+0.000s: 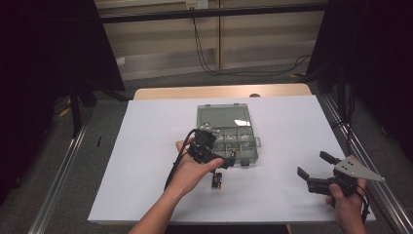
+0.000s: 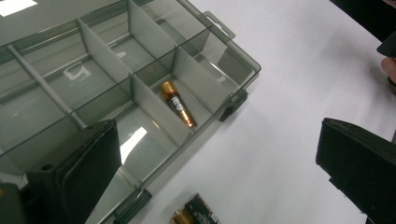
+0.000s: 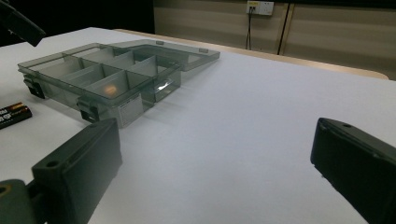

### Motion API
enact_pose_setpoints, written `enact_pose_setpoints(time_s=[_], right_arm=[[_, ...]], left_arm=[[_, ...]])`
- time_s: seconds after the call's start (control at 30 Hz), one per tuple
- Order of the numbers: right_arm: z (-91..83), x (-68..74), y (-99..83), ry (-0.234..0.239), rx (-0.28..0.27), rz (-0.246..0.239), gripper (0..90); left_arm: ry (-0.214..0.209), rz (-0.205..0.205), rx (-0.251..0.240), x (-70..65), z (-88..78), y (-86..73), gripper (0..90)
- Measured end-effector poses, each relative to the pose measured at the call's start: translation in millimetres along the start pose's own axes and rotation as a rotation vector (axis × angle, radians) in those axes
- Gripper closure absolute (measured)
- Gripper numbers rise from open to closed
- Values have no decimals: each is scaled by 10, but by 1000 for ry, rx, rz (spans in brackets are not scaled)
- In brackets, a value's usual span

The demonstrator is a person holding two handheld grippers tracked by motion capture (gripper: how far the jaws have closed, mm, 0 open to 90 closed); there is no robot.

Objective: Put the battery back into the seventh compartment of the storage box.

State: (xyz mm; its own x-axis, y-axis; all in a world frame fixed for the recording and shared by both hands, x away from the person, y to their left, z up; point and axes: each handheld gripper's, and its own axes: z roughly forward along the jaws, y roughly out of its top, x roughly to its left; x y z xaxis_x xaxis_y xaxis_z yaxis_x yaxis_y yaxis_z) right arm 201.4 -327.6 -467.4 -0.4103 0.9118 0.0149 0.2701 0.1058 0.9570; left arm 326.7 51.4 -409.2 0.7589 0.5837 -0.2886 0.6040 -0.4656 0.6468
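Note:
A grey see-through organiser box (image 1: 252,127) lies open at the table's middle, its lid (image 1: 221,116) folded back. One copper and black battery (image 2: 177,103) rests in a front compartment of the box (image 2: 107,51). More loose batteries (image 1: 216,181) lie on the white sheet just in front of it, seen at the lower edge as batteries (image 2: 196,217) in the left gripper view. My left gripper (image 1: 225,161) hovers over the box's front edge, open (image 2: 215,140), with nothing between its jaws. My right gripper (image 1: 315,164) rests open at the right, pointing toward the box (image 3: 126,109).
A white sheet (image 1: 292,122) covers the wooden table. The loose batteries (image 3: 14,114) sit left of the box's front latches in the right gripper view. Metal rails run along both table sides, and cables hang at the back wall.

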Motion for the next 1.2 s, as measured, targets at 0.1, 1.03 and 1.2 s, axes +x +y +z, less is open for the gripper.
enact_pose_setpoints(time_s=[0.1, 1.03, 1.2], right_arm=[[-3, 0, 1, 1, -1, -4, 12], [-1, 17, 0, -4, -1, -7, 12], [1, 17, -4, -1, 0, -7, 11]], left_arm=[[17, 15, 16, -10, -36, -40, 4], [58, 6, 29, -54, -203, -461, 76], [62, 0, 37, -49, -196, -542, 96]])
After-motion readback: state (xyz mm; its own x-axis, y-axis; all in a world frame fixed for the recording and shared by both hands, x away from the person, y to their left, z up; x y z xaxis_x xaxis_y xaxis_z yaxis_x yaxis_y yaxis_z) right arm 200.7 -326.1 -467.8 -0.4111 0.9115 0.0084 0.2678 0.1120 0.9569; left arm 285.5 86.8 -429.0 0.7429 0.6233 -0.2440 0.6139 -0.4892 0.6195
